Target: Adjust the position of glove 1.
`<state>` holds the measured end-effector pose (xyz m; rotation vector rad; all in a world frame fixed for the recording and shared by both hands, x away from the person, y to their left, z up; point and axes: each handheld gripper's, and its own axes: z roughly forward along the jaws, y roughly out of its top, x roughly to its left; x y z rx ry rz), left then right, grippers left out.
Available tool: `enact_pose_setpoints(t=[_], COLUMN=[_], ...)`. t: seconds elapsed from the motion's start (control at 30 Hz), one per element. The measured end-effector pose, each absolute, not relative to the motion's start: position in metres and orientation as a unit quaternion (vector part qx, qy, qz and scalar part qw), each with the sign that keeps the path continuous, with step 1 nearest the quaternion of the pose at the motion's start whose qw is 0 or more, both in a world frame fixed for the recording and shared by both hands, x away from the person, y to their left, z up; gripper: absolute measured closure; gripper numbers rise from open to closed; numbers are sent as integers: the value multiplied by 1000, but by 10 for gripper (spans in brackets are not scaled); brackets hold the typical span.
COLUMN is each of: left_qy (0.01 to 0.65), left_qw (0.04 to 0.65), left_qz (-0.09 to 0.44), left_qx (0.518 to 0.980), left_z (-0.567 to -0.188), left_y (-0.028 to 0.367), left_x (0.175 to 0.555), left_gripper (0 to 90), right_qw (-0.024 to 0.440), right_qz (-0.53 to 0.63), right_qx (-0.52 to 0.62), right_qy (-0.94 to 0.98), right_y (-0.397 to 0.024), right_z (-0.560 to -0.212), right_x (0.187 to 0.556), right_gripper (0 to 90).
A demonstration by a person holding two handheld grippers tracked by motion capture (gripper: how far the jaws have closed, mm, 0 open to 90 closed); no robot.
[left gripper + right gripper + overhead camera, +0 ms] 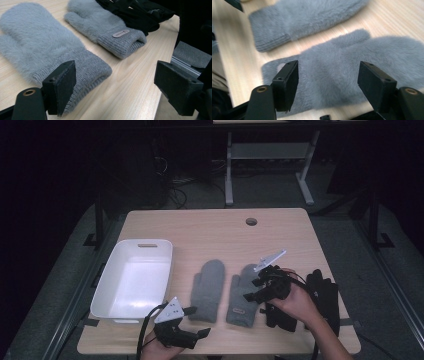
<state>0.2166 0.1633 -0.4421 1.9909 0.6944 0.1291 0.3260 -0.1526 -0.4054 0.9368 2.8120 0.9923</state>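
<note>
Mitten (352, 72) lies between right gripper (263, 283) wide-open, empty jaws; soft, light, likely best pinched at ribbed cuff; left gripper (192, 322) gapes empty

A light wooden table (210, 227) with rounded corners and a round cable hole (251, 221) near its far edge stands on a grey carpeted floor (280, 195). Dark metal frame rails (75, 295) run along both of its long sides. Beyond the far edge, the white legs of a second desk (229, 170) rise from the floor, joined by a pale crossbar, and loose black cables (175, 190) lie beside them. The room's surroundings are dark; light falls mainly on the tabletop, leaving the left and right margins in shadow.
</note>
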Motion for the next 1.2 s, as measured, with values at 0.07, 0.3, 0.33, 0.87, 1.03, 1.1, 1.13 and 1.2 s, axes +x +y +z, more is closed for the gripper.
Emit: enact_pose_setpoints(t=[0.07, 0.3, 0.33, 0.87, 1.03, 1.1, 1.13, 1.2], left_qy=[287, 284, 285, 296, 298, 298, 297, 296], left_qw=[494, 492, 493, 494, 494, 495, 495, 494], left_qz=[53, 54, 55, 56, 57, 57, 58, 58], left_qx=[819, 821, 820, 815, 815, 814, 814, 815], left_z=[-443, -442, -442, -442, -442, -442, -442, -442], left_y=[163, 165, 165, 166, 168, 168, 167, 167], left_x=[217, 217, 217, 215, 215, 215, 215, 215], left_gripper=[178, 178, 178, 178, 178, 178, 178, 179], right_qw=[5, 7, 9, 31, 35, 35, 37, 42], right_qz=[307, 267, 255, 211, 206, 205, 204, 202], right_qx=[299, 294, 290, 262, 264, 264, 265, 263], right_qy=[904, 918, 922, 941, 941, 942, 942, 943], right_y=[-148, -135, -133, -120, -120, -120, -120, -119], right_z=[-410, -427, -431, -441, -441, -440, -440, -439], right_x=[330, 342, 343, 338, 339, 339, 339, 338], right_gripper=[330, 362, 371, 414, 577, 611, 636, 715])
